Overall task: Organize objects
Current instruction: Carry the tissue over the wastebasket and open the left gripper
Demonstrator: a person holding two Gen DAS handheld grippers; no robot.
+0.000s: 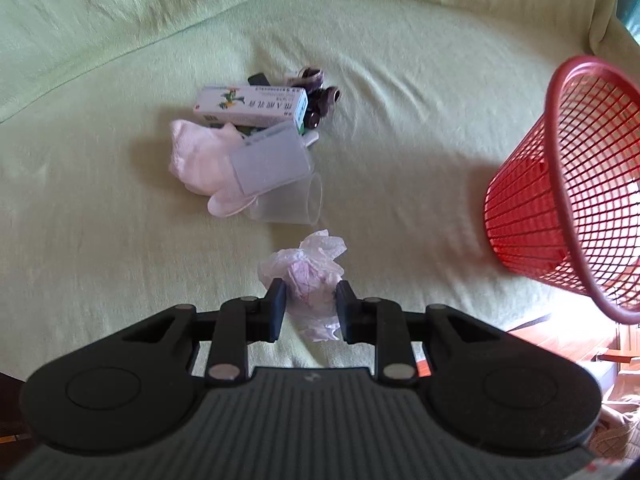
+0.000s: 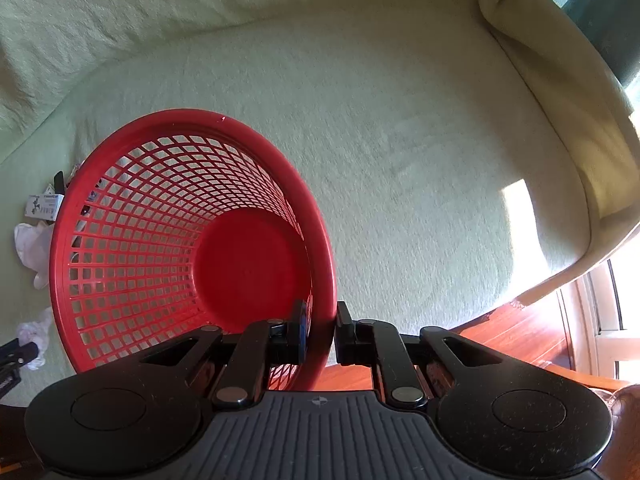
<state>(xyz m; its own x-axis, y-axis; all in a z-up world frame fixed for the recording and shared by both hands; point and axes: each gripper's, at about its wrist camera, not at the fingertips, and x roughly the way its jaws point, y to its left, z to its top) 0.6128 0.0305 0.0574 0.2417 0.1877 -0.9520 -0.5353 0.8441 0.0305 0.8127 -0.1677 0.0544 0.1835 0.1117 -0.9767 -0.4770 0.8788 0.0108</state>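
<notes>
on the box [image 1: 251,106], unreadable printed characters

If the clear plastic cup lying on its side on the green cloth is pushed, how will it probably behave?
The clear plastic cup lies on its side, so a push would likely make it roll, probably curving, since it tapers. It looks thin and empty, so probably light and easily dented. The white sock and the frosted plastic box lean against it, so they may shift too.
</notes>
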